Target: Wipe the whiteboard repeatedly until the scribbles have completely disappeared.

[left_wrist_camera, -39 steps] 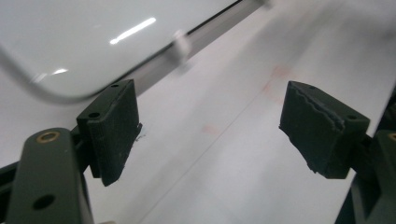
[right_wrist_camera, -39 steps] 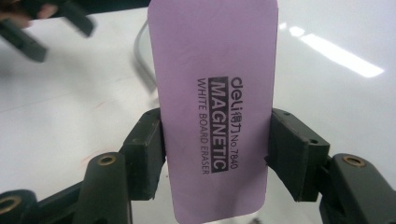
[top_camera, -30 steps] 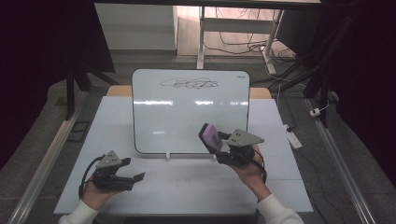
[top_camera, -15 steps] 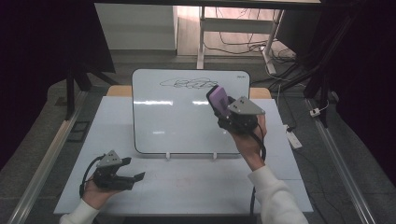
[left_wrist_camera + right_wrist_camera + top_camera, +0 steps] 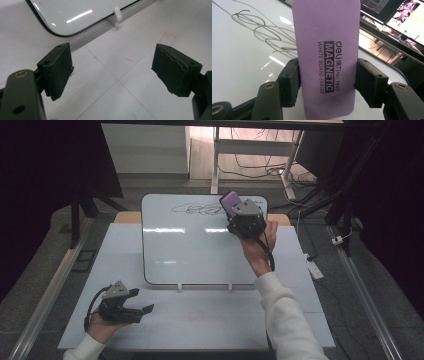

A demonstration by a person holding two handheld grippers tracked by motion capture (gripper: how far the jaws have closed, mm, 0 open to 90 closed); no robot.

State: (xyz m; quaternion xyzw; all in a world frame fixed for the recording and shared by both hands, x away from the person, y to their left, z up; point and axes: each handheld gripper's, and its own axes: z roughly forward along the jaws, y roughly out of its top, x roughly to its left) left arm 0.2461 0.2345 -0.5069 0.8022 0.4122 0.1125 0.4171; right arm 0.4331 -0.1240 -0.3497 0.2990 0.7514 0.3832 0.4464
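Pale grey, the counter (image 5: 200,320) fills the middle of the high view and carries a whiteboard (image 5: 195,250) with a black scribble (image 5: 197,210) near its far edge. At upper centre, the right gripper (image 5: 235,209) is held up over that scribble on a raised, outstretched forearm, its jaws clamped on the sides of a purple eraser (image 5: 327,57). Its label reads "deli MAGNETIC WHITE BOARD ERASER No.7840". At lower left, the left gripper (image 5: 142,309) rests low on the counter in the person's hand, pointing right, its jaws apart with nothing between them.
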